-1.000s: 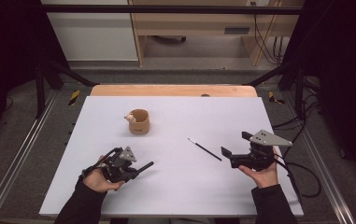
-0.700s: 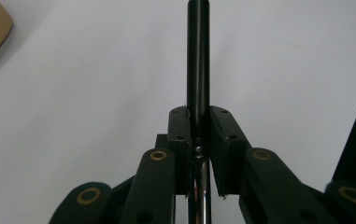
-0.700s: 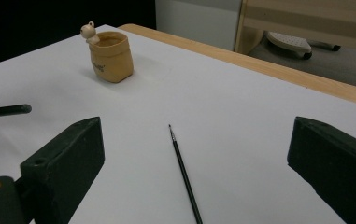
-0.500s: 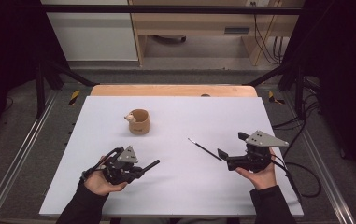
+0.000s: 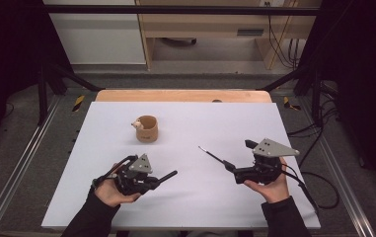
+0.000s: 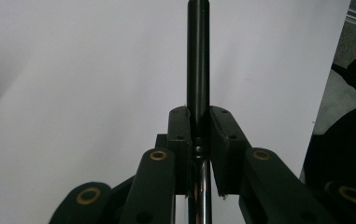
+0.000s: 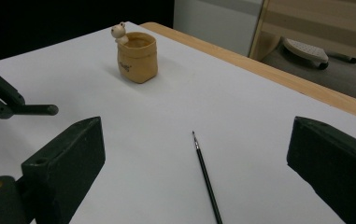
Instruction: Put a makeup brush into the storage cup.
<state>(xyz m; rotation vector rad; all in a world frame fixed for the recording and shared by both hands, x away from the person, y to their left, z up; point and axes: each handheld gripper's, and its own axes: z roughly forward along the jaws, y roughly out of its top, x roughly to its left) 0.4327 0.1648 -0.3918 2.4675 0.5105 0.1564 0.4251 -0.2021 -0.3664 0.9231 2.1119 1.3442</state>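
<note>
1. The left gripper, clamped on a black cylindrical pen, could let it slip.
2. The right gripper, wide open, could roll the thin black paintbrush lying on the white table.

The thin brush runs off the right gripper view's bottom edge, its handle end cut off.

Two grippers, one thin paintbrush on the desk, one black rod, perhaps a pen, one small tan holder with one figurine
</note>
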